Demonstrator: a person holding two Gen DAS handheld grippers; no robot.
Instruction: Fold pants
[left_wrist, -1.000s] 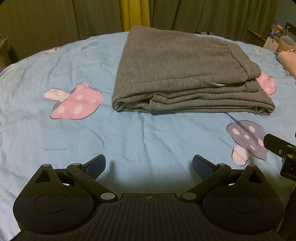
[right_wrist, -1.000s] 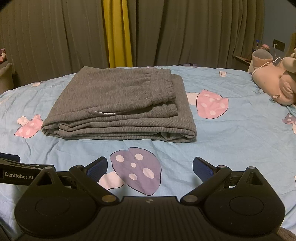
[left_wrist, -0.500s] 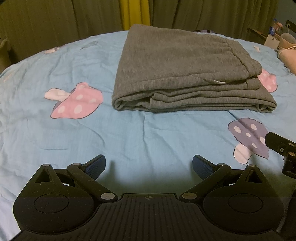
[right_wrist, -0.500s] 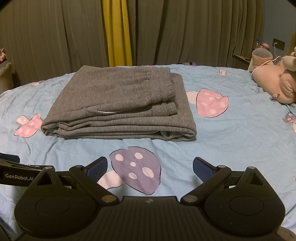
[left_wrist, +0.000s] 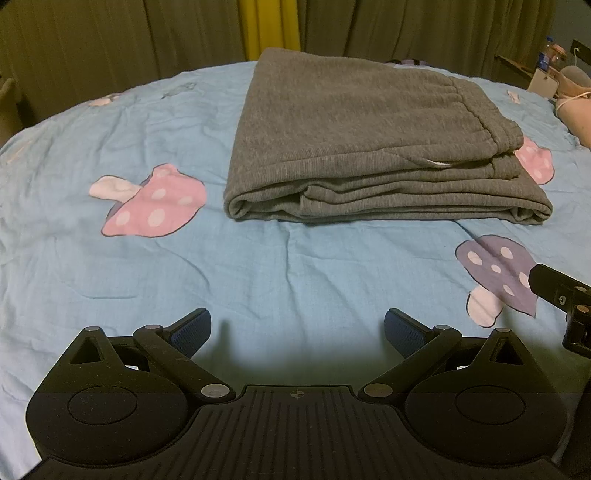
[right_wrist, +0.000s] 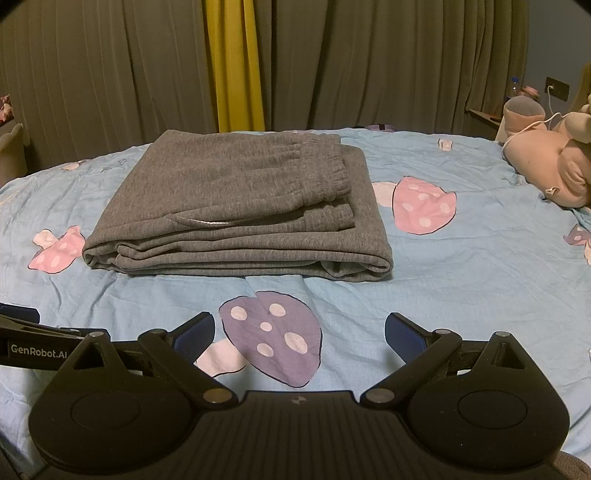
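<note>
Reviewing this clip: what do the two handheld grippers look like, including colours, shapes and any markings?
Both the left gripper and the right gripper are matte black, with a ribbed centre plate, two round housings, silver pivot pins and blue textured fingers. White "GenRobot.AI" lettering shows on the left gripper's side. No sleeves or cables visible.

Grey sweatpants (left_wrist: 369, 147) lie folded in a flat rectangular stack on the blue bedsheet (left_wrist: 258, 273); elastic waistband on top, white drawcord visible at the front fold.

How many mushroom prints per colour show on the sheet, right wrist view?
Pink mushroom prints: 2
Purple mushroom prints: 2, one cut off at the right edge
Total: 4
</note>
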